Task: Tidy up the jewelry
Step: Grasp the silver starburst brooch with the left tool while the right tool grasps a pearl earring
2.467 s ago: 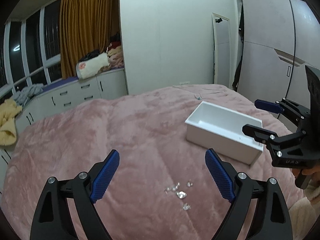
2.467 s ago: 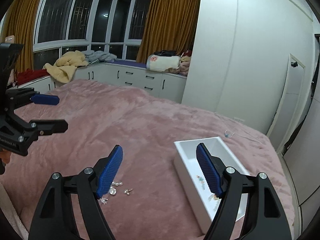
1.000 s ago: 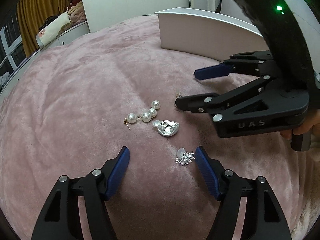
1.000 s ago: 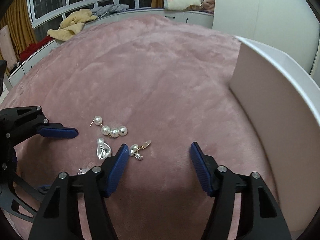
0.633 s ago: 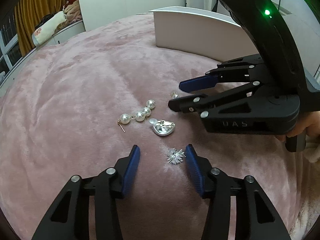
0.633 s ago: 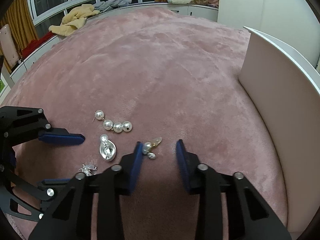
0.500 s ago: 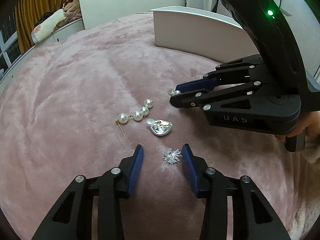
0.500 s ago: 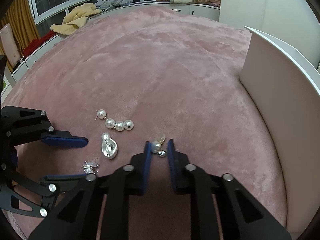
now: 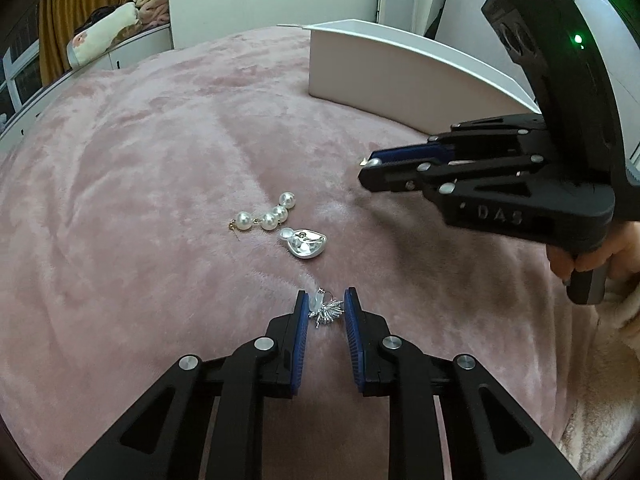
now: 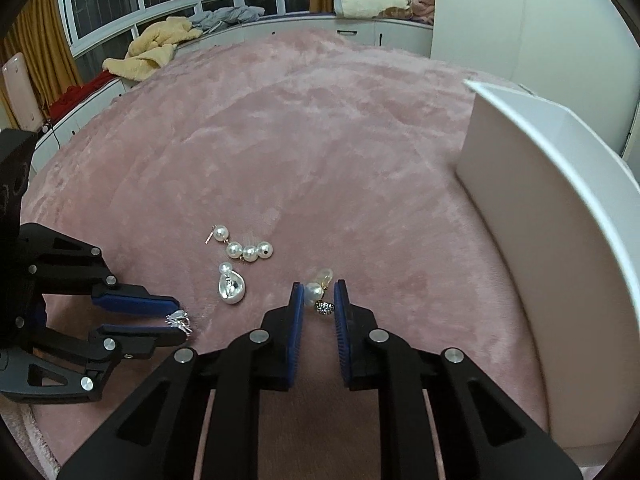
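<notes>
On the pink plush blanket (image 9: 140, 160), a spiky silver earring (image 9: 327, 312) is being pinched by the closing left gripper (image 9: 325, 312). A pearl-and-gold earring (image 10: 318, 292) is being held clamped in the narrowed right gripper (image 10: 318, 300), beside the white rectangular box (image 10: 560, 200).

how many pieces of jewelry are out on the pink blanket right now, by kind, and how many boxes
pearl-string earring: 1
silver heart-shaped drop earring: 1
spiky silver earring, between the closing left gripper pads: 1
pearl-and-gold drop earring, held in the right gripper: 1
white box: 1
total: 4 jewelry pieces, 1 box
</notes>
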### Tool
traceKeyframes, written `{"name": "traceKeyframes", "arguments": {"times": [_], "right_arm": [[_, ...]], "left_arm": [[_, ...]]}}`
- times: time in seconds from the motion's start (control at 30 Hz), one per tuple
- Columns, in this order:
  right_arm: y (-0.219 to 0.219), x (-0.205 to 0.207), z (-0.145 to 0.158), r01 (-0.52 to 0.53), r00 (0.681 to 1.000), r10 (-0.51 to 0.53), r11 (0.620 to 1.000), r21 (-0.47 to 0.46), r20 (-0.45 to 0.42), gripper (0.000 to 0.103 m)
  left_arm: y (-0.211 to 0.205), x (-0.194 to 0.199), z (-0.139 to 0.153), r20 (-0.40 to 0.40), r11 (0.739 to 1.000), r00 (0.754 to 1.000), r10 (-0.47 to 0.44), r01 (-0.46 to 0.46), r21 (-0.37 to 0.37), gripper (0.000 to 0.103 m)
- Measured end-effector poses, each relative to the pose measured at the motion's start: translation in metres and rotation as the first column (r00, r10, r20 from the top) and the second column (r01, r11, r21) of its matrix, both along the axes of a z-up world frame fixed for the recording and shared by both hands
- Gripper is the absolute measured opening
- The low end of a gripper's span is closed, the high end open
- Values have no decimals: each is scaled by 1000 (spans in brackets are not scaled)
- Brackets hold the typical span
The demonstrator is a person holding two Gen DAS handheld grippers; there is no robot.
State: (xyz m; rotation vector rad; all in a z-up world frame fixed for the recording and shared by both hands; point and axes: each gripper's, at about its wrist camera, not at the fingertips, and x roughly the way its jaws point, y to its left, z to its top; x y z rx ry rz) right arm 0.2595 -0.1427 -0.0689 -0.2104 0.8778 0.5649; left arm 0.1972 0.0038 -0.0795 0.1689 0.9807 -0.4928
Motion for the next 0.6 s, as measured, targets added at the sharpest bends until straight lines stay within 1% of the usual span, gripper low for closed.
{"name": "traceKeyframes", "arguments": {"times": [0.23, 0.6], "right_arm": [[-9, -17, 25, 0, 999, 0, 1000, 8, 42, 16], [-37, -49, 74, 26, 991, -30, 999, 34, 132, 16]], "left_arm": [[6, -14, 21, 34, 1000, 999, 22, -22, -2, 23], [4, -38, 70, 108, 999, 993, 44, -44, 4, 23]]}}
